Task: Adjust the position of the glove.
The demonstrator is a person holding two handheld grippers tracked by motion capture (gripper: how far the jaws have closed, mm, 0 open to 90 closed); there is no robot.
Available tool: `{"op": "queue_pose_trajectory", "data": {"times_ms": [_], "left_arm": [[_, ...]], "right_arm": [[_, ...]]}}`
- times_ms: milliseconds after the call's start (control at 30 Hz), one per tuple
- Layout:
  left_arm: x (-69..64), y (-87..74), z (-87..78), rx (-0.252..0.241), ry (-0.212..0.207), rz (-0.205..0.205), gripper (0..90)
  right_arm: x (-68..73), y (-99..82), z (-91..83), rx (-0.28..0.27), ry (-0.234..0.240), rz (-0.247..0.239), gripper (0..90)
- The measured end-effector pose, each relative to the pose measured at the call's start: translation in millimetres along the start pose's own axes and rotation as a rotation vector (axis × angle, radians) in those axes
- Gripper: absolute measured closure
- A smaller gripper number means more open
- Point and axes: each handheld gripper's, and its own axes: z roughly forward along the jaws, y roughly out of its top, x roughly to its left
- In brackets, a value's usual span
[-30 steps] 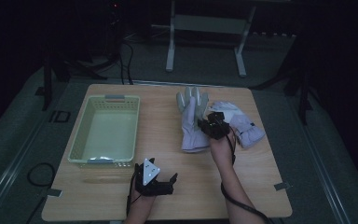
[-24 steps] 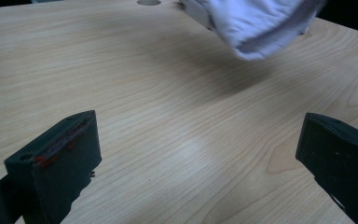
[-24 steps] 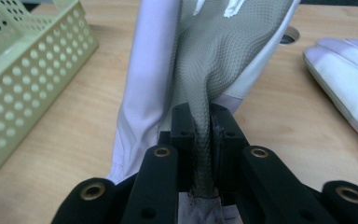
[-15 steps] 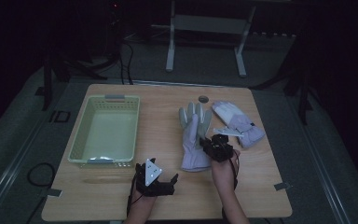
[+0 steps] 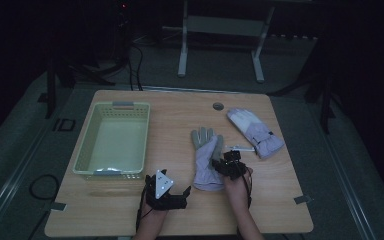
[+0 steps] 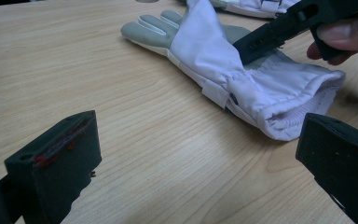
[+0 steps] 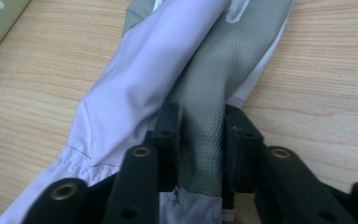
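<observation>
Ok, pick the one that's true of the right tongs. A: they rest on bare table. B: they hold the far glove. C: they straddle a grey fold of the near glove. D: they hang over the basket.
C: in the right gripper view the right tongs straddle a grey ridge of the near glove.

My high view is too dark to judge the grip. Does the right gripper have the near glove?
Observer: Yes. On the near glove, a ridge of grey palm fabric stands between the jaws of the right gripper and touches both pads. The jaws have just been opening.
Operator: Is the left gripper free?
Observer: The left gripper is wide open, with nothing between its jaws.
Operator: How does the cuff lie?
Observer: The cuff lies on the table, its opening gaping towards the left gripper.
</observation>
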Motion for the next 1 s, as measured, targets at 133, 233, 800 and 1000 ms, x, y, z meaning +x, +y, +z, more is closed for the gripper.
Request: {"op": "queue_pose_trajectory", "data": {"times_ms": [133,233,800,1000], "left_arm": [[0.0,0.1,0.3,0.001,-0.002,-0.001,0.1],[-0.1,0.3,0.6,0.004,-0.005,0.002,0.1],[-0.4,0.1,0.2,-0.001,-0.006,0.003,0.1],[0.0,0.1,0.1,-0.003,-0.005,-0.003,0.1]], "right_arm": [[0.7,2.6,-7.1,0.026,0.002,-0.064,54.4],[0.7,3.3,-8.7,0.028,0.003,-0.079,53.0],[-21.0,9.1,-44.6,0.029,0.076,-0.311,49.2],[-46.3,10.5,-64.4,-0.02,0.063,-0.382,51.6]]}}
